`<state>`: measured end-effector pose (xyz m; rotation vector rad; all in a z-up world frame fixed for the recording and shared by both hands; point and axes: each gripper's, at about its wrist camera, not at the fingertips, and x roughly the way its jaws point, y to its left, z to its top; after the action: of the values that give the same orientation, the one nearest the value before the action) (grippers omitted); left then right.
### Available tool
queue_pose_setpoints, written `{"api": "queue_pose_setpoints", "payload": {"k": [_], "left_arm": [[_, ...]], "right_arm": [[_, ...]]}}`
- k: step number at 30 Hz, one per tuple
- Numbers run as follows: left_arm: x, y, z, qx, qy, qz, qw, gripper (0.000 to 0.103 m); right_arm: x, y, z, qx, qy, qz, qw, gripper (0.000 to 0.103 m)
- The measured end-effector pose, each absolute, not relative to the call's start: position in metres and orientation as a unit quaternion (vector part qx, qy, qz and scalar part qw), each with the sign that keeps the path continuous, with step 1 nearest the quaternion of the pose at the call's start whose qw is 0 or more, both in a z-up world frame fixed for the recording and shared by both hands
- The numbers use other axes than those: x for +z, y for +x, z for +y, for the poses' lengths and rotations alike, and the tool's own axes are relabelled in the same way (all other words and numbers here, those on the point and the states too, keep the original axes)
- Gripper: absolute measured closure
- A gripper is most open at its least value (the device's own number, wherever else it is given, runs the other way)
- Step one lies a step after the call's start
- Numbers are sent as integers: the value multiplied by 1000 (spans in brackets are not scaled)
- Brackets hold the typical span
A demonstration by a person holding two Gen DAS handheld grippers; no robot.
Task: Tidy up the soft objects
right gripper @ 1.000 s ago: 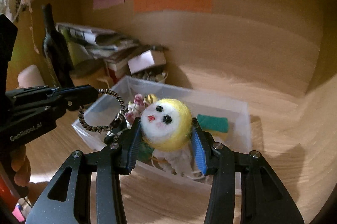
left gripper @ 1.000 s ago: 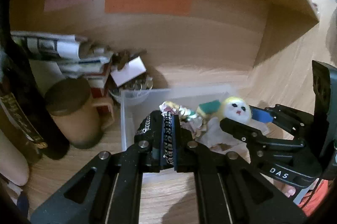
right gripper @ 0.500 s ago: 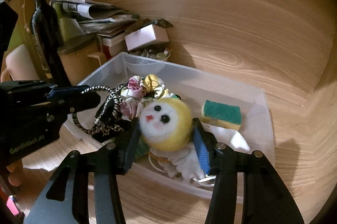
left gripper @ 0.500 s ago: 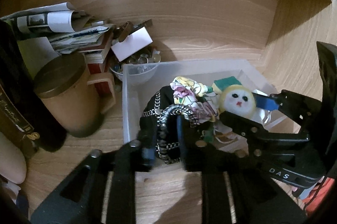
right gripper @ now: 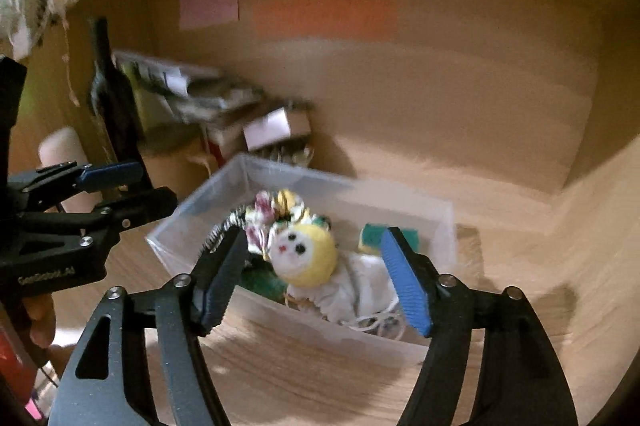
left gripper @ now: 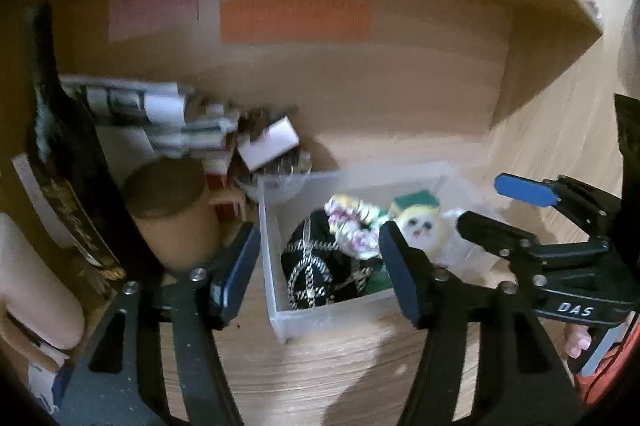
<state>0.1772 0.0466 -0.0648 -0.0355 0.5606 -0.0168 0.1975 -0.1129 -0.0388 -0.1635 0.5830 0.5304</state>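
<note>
Soft objects, a yellow-hooded doll point(right gripper: 303, 254), a floral scrunchie point(left gripper: 354, 225) and a black chain pouch point(left gripper: 320, 268), lie inside the clear bin point(left gripper: 320, 314) ahead of both jaws. Left gripper point(left gripper: 316, 268) and right gripper point(right gripper: 316, 280) jaws are spread apart, holding nothing. A green sponge point(right gripper: 374, 234) lies beyond the right gripper's jaws.

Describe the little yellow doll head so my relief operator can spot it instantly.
Find the clear plastic bin on the wooden desk, ahead of both open tongs. Inside it, the doll head lies on white cloth, between the floral scrunchie and the green sponge. It alone is round, with a white face, black bead eyes and yellow fuzz.
</note>
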Motion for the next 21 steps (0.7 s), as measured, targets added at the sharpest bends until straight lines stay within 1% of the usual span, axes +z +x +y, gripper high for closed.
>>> {"api": "queue_pose_setpoints", "payload": {"k": [7, 11, 12, 13, 14, 15, 17, 19, 21], "left_arm": [[-24, 145, 34, -16, -12, 212, 977, 33], [0, 121, 26, -19, -10, 172, 985, 24], [5, 115, 25, -19, -10, 164, 986, 22], [9, 109, 23, -20, -9, 155, 988, 18], [14, 103, 20, -21, -6, 145, 989, 15], [18, 97, 18, -20, -3, 137, 990, 12], [26, 83, 12, -14, 6, 118, 993, 10], [31, 73, 10, -11, 8, 106, 994, 2], [36, 62, 8, -9, 7, 94, 996, 1]], "right_arm": [[9, 154, -139, 254, -59, 210, 942, 29], [32, 130, -150, 247, -50, 171, 952, 28], [39, 122, -154, 246, -47, 159, 955, 27], [42, 117, -157, 245, -45, 151, 957, 21], [46, 113, -160, 244, -42, 143, 958, 19], [52, 106, -163, 242, -39, 130, 961, 19], [58, 97, -166, 241, -37, 116, 963, 19], [64, 90, -170, 241, -32, 104, 964, 16], [68, 84, -174, 242, -24, 96, 965, 9]]}}
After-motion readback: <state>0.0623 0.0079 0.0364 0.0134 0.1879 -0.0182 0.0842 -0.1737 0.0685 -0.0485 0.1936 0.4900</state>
